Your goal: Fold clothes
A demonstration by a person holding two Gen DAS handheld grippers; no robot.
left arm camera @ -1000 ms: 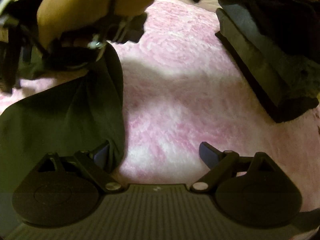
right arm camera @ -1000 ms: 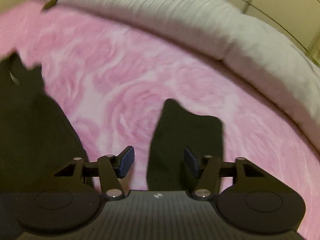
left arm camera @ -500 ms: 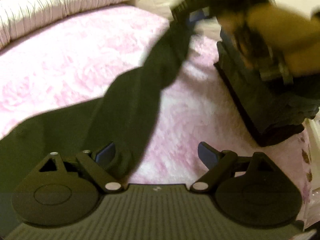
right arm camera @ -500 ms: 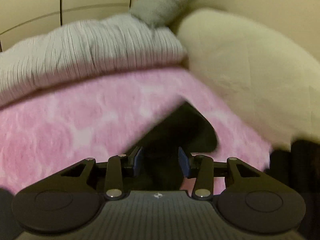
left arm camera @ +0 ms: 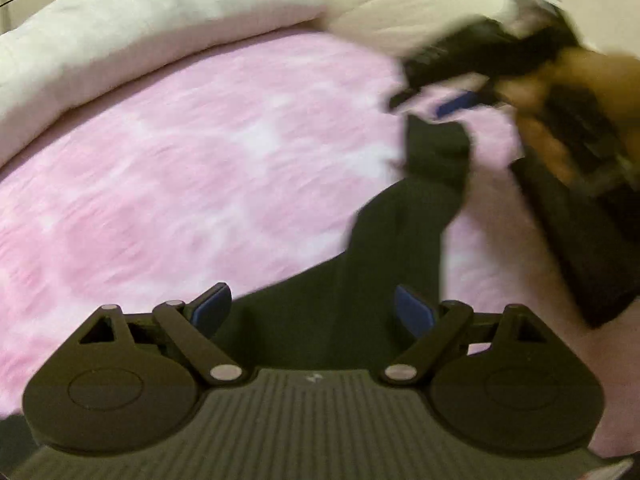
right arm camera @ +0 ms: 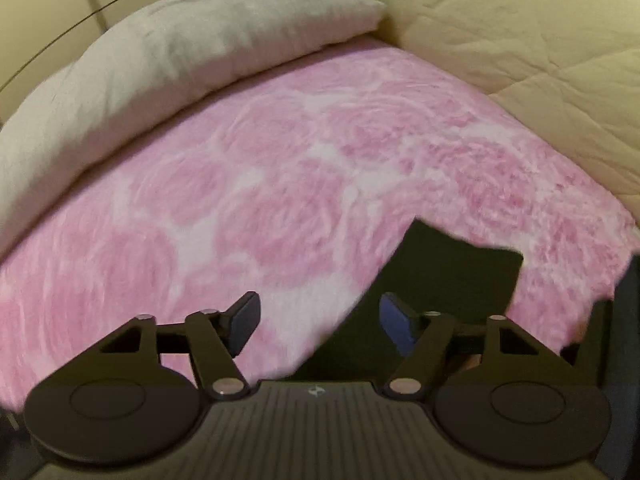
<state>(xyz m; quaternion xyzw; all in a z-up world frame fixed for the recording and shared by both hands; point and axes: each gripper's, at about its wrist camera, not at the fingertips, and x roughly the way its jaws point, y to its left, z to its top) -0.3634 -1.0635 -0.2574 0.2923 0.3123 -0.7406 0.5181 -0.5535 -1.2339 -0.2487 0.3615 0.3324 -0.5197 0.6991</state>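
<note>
Looking along your left claw [left arm camera: 312,312], you see its jaws standing wide with the dark garment [left arm camera: 400,248] lying under and between them; the blue pads [left arm camera: 210,308] press on nothing. That garment runs as a long dark strip from beneath the left claw up and to the right across the pink rose-patterned blanket [left arm camera: 180,160] on the bed, ending in a squared-off end near your right claw [left arm camera: 448,96]. In this view the right claw is blurred, held in your hand [left arm camera: 560,92] just above that far end of the cloth; whether it touches the fabric cannot be told here.

From the right wrist view, your right claw [right arm camera: 318,318] has its jaws opening, and nothing is pinched between them: the left pad [right arm camera: 244,318] sits over bare pink blanket [right arm camera: 260,200], while the right pad [right arm camera: 396,320] sits over the edge of the dark garment [right arm camera: 440,280], which lies flat on the bed to the lower right. A pale grey pillow [right arm camera: 180,48] lies along the far edge of the blanket, with a cream quilt [right arm camera: 520,40] beside it on the right. A dark stack [left arm camera: 580,240] sits at the right edge of the left wrist view, beside the garment.
</note>
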